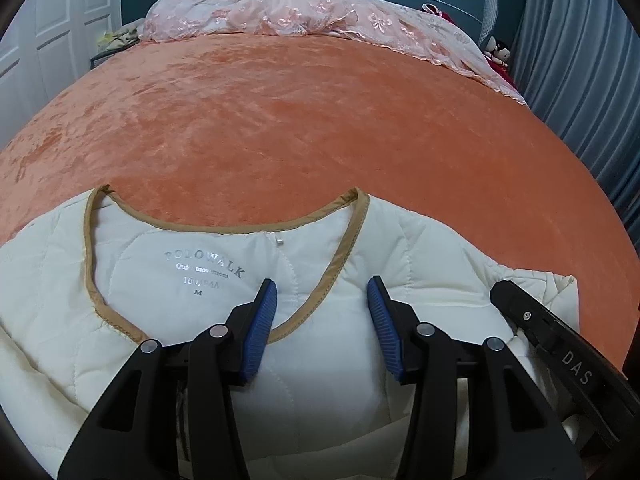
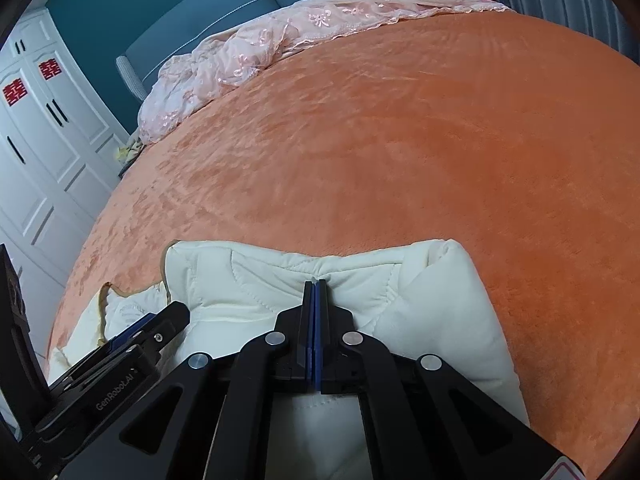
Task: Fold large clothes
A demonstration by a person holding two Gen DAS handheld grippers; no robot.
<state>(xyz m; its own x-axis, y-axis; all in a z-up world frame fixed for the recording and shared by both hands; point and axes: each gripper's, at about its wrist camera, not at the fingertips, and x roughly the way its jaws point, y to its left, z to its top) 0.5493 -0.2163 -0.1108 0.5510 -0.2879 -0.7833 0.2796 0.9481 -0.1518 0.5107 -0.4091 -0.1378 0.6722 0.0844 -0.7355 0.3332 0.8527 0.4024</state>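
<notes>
A cream quilted padded jacket with tan-bound neckline [image 1: 332, 320] lies near the front edge of the bed's orange plush blanket [image 1: 300, 120], collar toward the headboard. The left gripper [image 1: 322, 300] hangs over the neckline with its blue ribbed pads spread, pressing on nothing. The right gripper [image 2: 315, 292] has its jaws pressed together at the shoulder seam, which puckers at its tips; whether fabric is actually pinched cannot be told. To do this step well, the left jaws probably should close on the bound neckline edge, since the puffy, slippery shell offers little purchase elsewhere, and both hands should lift evenly. A crumpled pink lace coverlet [image 1: 280, 12] sits along the bed's far edge.
</notes>
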